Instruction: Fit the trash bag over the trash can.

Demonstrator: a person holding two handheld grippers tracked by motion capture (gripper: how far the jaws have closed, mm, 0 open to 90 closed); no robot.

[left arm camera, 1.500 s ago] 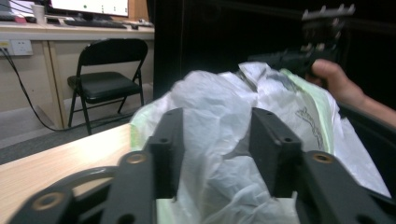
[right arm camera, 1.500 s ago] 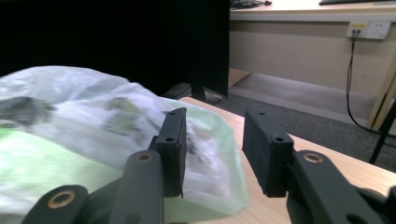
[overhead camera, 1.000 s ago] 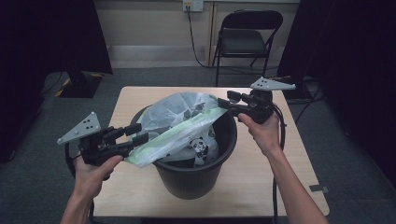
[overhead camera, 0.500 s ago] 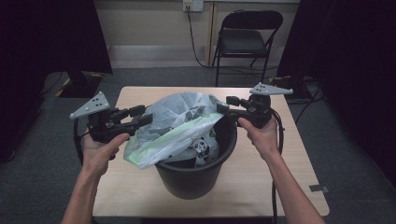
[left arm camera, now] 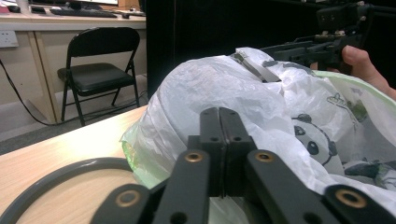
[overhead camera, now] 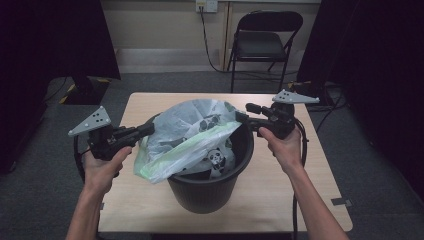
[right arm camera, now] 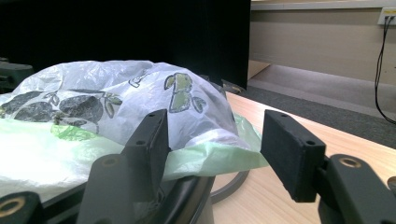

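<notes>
the thin white plastic bag with panda prints and a pale green hem [overhead camera: 192,137] is draped over the mouth of the round black plastic bin [overhead camera: 207,182], which stands in the middle of the light wooden table [overhead camera: 300,200]. the left gripper [overhead camera: 147,129] sits at the bag's left edge, jaws pressed flat together against the plastic, though whether film is pinched between them i cannot tell. the right gripper [right arm camera: 212,140] has its jaws spread wide, the green hem lying between them at the bin's right rim.
</notes>
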